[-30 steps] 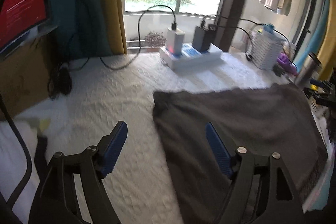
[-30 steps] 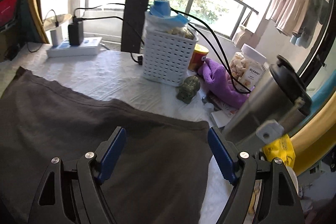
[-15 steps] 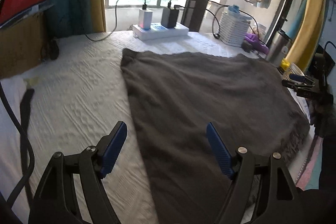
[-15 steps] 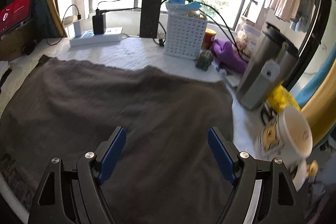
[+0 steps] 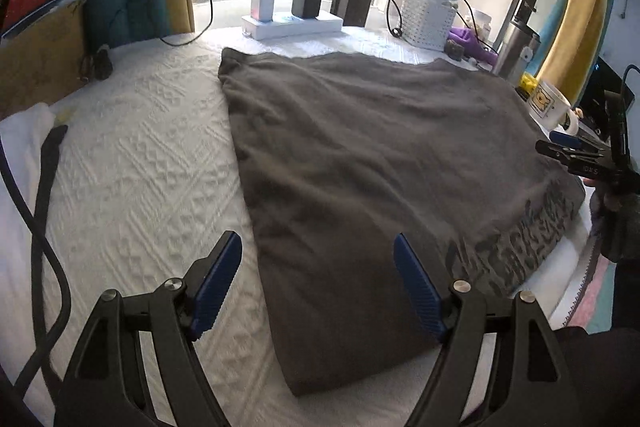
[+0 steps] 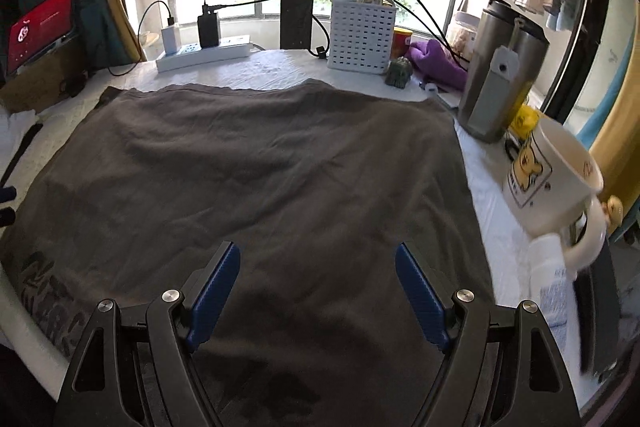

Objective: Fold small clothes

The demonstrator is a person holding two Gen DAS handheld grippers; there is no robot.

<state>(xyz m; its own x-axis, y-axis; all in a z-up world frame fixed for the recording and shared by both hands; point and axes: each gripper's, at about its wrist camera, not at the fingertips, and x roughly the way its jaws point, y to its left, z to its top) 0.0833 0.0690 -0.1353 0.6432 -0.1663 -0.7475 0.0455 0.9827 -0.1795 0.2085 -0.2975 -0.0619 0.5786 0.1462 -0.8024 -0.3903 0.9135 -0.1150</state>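
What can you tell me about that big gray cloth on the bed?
The gray cloth is a soft, dark gray garment, spread flat and lightly wrinkled over the white quilted cover. Darker printed lettering runs along the edge nearest the camera. Its far edge stops short of the power strip and white basket. Both tongs are open above it, not touching.

Both wrist cameras look down along their tongs toward the window, sharing the grey cloth (image 5: 380, 163) (image 6: 256, 171) from opposite sides.
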